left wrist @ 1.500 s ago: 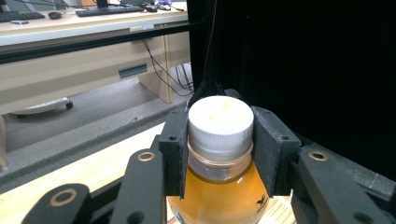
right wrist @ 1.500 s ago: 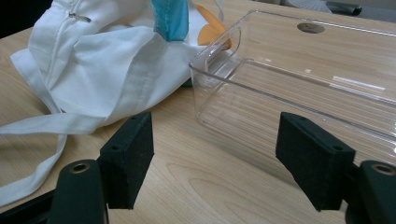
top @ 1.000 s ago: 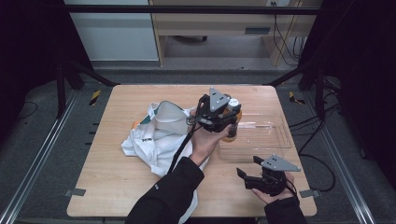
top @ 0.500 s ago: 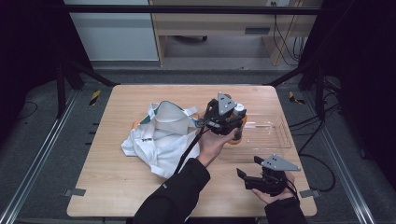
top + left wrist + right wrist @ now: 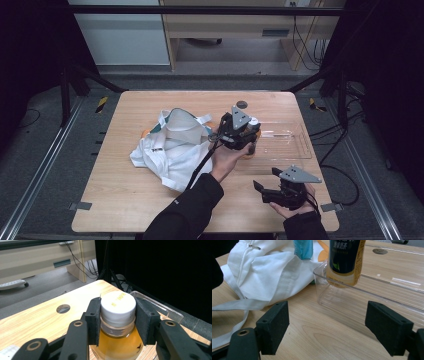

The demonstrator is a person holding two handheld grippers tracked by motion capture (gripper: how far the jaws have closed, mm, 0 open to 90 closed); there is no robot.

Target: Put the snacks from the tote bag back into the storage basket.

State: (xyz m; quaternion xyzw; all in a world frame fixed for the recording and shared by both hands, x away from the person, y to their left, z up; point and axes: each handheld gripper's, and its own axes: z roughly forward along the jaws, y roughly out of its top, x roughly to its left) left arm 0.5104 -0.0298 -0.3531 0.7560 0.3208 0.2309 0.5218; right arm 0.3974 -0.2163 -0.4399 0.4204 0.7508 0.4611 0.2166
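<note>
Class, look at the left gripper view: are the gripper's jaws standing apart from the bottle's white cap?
No: both black pads of the left gripper press against the white cap and neck of the bottle.

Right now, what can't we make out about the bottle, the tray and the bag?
- Bottle: in the left gripper view the frame edge and the left hand-held gripper clamped on its cap cut off its lower body.
- Bottle base against the tray: right gripper view suggests it hangs above the floor, but clear plastic blurs contact.
- Label text: cut off at the top edge in the right gripper view.
- Bag: contents hidden by its folds, high view.
</note>
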